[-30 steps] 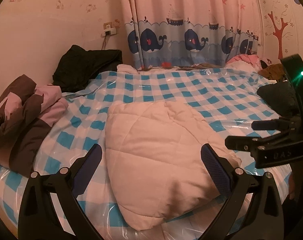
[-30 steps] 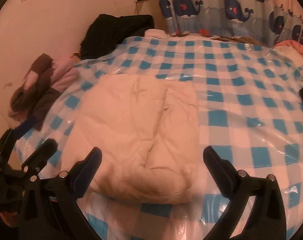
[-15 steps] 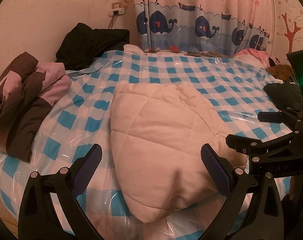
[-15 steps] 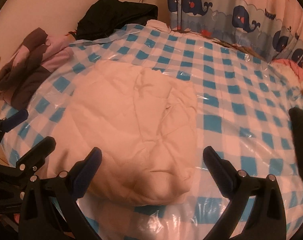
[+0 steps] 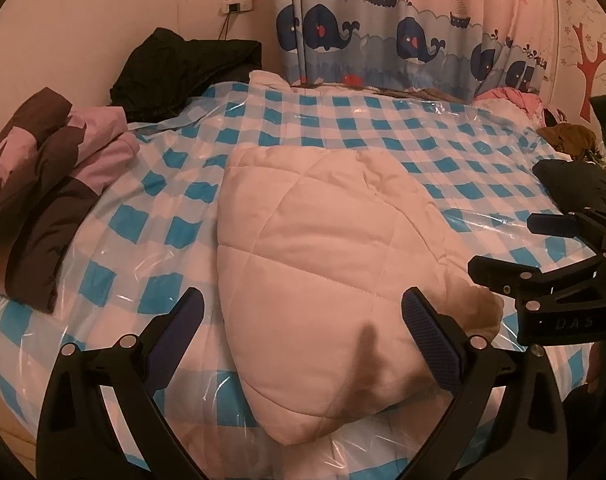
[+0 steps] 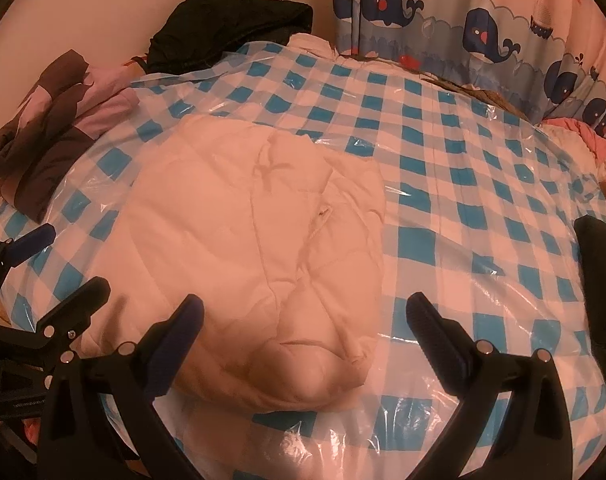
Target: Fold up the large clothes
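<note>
On the checked bed cover [image 5: 311, 128], near its front edge, the quilted white jacket [image 5: 323, 248] lies folded into a compact bundle, while the left gripper [image 5: 303, 328] and right gripper [image 6: 303, 328] hover above it, fingers spread wide and empty, apparently released to leave the fold undisturbed.

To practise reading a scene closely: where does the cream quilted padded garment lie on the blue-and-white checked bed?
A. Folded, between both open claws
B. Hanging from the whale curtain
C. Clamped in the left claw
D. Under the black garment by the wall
A: the cream quilted padded garment lies folded on the checked bed, ungripped by the open left claw and right claw.
</note>
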Action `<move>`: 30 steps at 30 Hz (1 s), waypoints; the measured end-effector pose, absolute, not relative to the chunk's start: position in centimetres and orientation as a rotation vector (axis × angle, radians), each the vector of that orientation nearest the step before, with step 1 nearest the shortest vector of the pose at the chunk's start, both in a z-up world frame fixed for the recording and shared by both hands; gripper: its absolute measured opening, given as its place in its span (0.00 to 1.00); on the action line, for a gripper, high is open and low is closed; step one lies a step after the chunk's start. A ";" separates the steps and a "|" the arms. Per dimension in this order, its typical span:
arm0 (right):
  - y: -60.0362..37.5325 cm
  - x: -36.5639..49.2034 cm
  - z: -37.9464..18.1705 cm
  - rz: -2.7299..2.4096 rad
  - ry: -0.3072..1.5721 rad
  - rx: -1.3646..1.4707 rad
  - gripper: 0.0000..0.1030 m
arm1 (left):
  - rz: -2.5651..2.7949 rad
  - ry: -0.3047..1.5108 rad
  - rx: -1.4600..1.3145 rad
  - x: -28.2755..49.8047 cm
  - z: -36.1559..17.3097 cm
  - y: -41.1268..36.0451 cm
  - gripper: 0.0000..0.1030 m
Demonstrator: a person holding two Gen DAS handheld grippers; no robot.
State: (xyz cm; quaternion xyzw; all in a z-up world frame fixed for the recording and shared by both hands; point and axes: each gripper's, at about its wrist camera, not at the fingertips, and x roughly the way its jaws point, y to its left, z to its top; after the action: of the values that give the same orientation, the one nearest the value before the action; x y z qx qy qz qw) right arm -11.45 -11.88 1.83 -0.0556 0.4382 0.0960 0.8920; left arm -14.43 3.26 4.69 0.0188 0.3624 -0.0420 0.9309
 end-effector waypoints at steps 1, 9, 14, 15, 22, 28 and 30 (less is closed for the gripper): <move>-11.9 -11.5 1.7 0.200 0.911 -0.116 0.95 | -0.086 0.742 0.039 -14.4 4.7 3.3 0.92; -11.9 -11.4 1.6 0.206 0.920 -0.115 0.95 | -0.085 0.740 0.041 -14.4 4.7 3.3 0.92; -11.8 -11.4 1.6 0.211 0.919 -0.119 0.95 | -0.086 0.742 0.041 -14.3 4.7 3.3 0.92; -11.8 -11.4 1.5 0.211 0.919 -0.119 0.95 | -0.084 0.747 0.041 -14.3 4.7 3.3 0.92; -11.7 -11.4 1.6 0.211 0.917 -0.119 0.95 | -0.077 0.753 0.026 -14.3 3.8 3.9 0.92; -11.6 -11.4 1.6 0.214 0.917 -0.120 0.95 | -0.056 0.726 0.028 -14.5 4.2 4.0 0.92; -11.6 -11.4 1.6 0.214 0.918 -0.121 0.95 | -0.041 0.705 0.040 -14.6 4.4 3.9 0.92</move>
State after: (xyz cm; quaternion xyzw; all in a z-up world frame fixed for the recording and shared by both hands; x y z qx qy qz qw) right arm -11.35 -11.60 1.57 -0.0581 0.4418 0.1032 0.8892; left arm -14.60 3.94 4.44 0.0196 0.3451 -0.0199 0.9382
